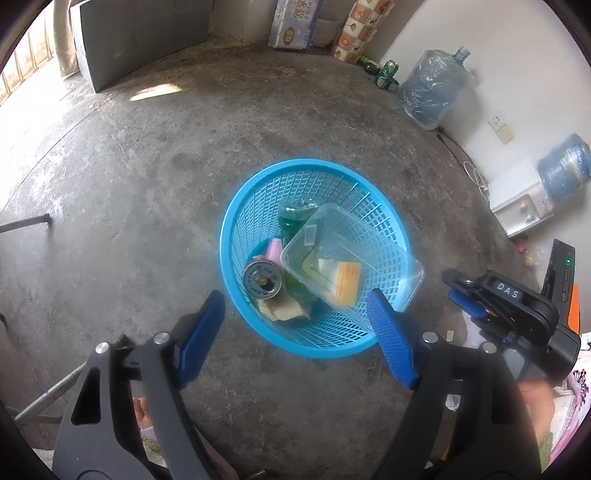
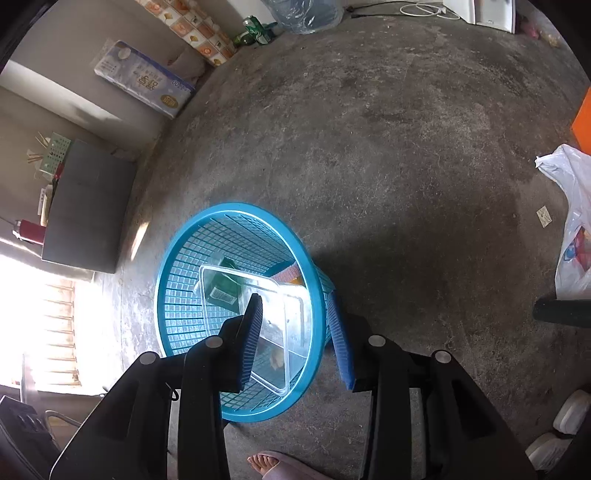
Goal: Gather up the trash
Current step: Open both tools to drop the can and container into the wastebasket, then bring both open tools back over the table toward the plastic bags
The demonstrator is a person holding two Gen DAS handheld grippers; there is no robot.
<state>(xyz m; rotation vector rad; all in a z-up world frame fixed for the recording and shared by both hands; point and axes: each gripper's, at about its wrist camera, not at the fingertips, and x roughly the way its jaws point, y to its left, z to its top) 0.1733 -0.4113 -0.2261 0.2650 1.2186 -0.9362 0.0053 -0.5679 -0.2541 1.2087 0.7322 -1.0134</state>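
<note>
Bare grey concrete floor (image 1: 155, 177), stained and dusty, with sunlit patch near grey flat-sided cabinet (image 1: 144, 37). White plastered wall (image 1: 491, 55) at right, carrying white wall socket (image 1: 496, 120). Along far wall: blue-printed tissue pack (image 1: 295, 22), orange-and-white patterned roll (image 1: 364, 26), green drink cans (image 1: 386, 74), large blue plastic-wrapped water jug (image 1: 432, 88). White water dispenser (image 1: 519, 201) near second blue jug (image 1: 565, 166). Strong daylight through railed opening (image 2: 55, 321). White plastic bag (image 2: 574, 221) lying on floor.
</note>
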